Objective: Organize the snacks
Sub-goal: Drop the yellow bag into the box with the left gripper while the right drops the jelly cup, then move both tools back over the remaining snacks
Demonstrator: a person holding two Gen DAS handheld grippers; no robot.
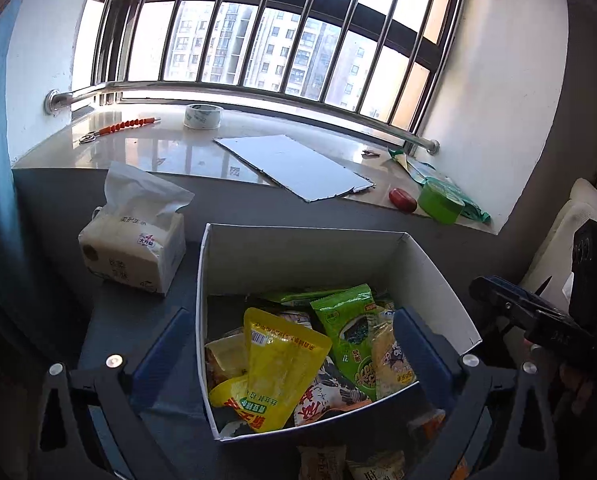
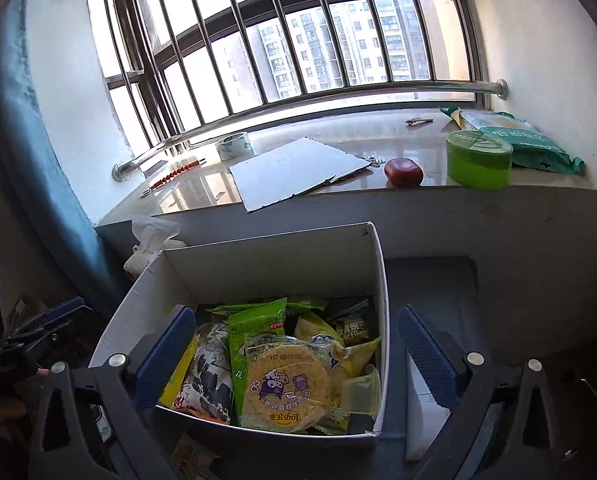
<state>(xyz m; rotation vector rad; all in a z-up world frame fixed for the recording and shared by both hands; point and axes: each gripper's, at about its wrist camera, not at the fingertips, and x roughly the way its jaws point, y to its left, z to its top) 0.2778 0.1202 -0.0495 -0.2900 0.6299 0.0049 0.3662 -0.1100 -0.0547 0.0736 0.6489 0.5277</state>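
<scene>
Tape roll [image 1: 203, 116] on windowsill [image 1: 170, 152], cardboard sheet [image 1: 294, 166], red case [image 2: 403, 172], green round tin [image 2: 479, 159], tissue pack [image 1: 134, 248]

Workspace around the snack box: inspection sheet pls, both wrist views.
Surface: dark grey table under a glossy windowsill.
Job's things: white box holding snack packets; yellow pouch and round cracker pack on top; more packets outside, near edge.
Clutter: tissue pack, tape roll, cardboard sheet, green tub, red case.
Grippers: left tool and right tool both open, empty, over the box.
Cables: nothing seen.
Surroundings: barred window, blue curtain.
</scene>
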